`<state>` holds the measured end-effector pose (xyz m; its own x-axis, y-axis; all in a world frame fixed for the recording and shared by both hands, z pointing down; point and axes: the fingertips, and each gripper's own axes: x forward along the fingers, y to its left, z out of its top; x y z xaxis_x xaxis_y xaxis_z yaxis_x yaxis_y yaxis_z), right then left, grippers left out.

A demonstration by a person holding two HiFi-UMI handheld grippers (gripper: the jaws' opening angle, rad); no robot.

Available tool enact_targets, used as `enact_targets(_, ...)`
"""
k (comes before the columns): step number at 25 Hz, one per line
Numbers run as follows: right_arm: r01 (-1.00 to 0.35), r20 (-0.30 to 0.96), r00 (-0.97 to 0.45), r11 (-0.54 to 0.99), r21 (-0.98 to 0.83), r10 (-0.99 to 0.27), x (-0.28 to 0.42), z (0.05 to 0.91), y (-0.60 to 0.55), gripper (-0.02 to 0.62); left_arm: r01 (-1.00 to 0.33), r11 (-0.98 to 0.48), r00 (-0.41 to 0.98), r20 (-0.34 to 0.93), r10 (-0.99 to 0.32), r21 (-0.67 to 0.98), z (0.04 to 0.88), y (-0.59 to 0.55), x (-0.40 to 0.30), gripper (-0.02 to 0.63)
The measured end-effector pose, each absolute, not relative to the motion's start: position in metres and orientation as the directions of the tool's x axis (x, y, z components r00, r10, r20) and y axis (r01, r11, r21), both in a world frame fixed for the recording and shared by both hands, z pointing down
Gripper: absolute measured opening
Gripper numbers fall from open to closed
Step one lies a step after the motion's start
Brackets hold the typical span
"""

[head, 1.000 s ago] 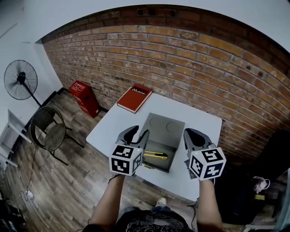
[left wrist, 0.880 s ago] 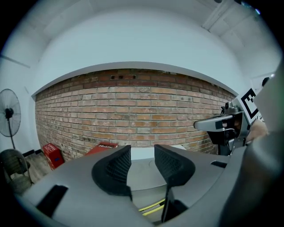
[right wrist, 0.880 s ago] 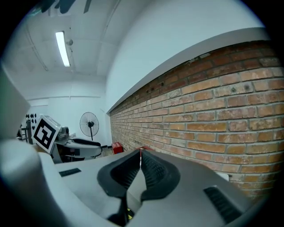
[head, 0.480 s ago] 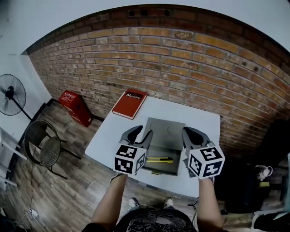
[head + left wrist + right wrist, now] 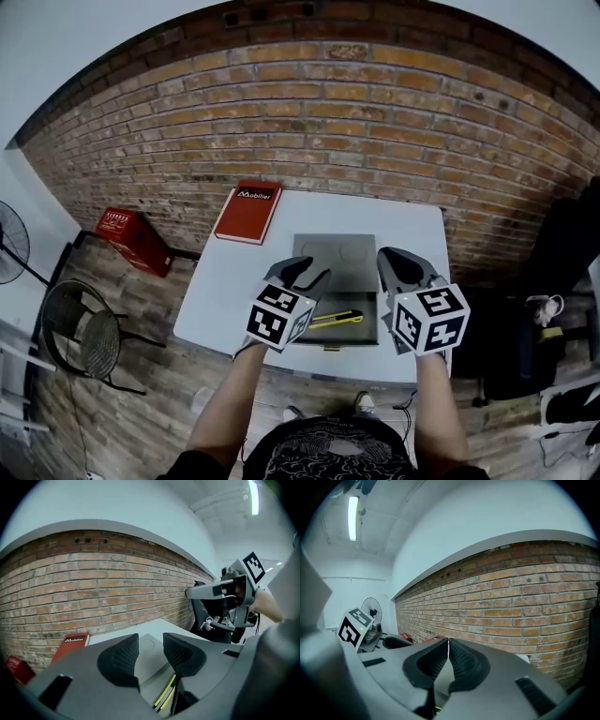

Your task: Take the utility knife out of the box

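A yellow and black utility knife [image 5: 336,320] lies in the open grey box [image 5: 362,302] near the front of the white table [image 5: 230,281]; the box lid [image 5: 337,253] lies flat behind it. My left gripper [image 5: 307,276] is open with nothing between its jaws. It hovers over the box's left edge, just left of the knife. The left gripper view looks between the open jaws [image 5: 150,641] to the knife [image 5: 166,693] below them. My right gripper [image 5: 395,261] is shut and empty, over the box's right side. In the right gripper view its pads [image 5: 448,645] meet.
A red book [image 5: 247,212] lies at the table's back left corner. A brick wall [image 5: 375,122] runs behind the table. On the floor at the left are a red crate [image 5: 131,240], a mesh chair [image 5: 80,339] and a fan [image 5: 9,251]. Dark bags [image 5: 525,347] sit at the right.
My left gripper has dropped, rolled and closed in on the box's left edge by the knife. The right gripper has hardly moved. The head view has swung left.
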<state>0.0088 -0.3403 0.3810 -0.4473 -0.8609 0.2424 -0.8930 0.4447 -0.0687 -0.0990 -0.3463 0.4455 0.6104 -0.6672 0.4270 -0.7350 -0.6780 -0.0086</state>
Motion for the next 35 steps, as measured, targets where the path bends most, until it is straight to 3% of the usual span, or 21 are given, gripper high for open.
enact_targets(13,-0.925,0.285,-0.380,0.364,-0.110,-0.880,0.034,0.401,-0.328,0.021,-0.465,-0.884,0.685,0.649,-0.331,0.040,0.532,-0.325,-0.055,0.198)
enact_targets(24,-0.933,0.307,-0.360,0.342,-0.111,-0.881,0.048,0.412,-0.326,0.021,-0.380,-0.921,0.574,0.803,-0.159,0.089,0.605,-0.311,-0.054,0.199)
enact_targets(35,-0.937,0.327,-0.349,0.329,-0.115,-0.878,0.059,0.420,-0.327,0.021,-0.297,-0.951,0.457,0.887,-0.067,0.081,0.650,-0.297,-0.054,0.199)
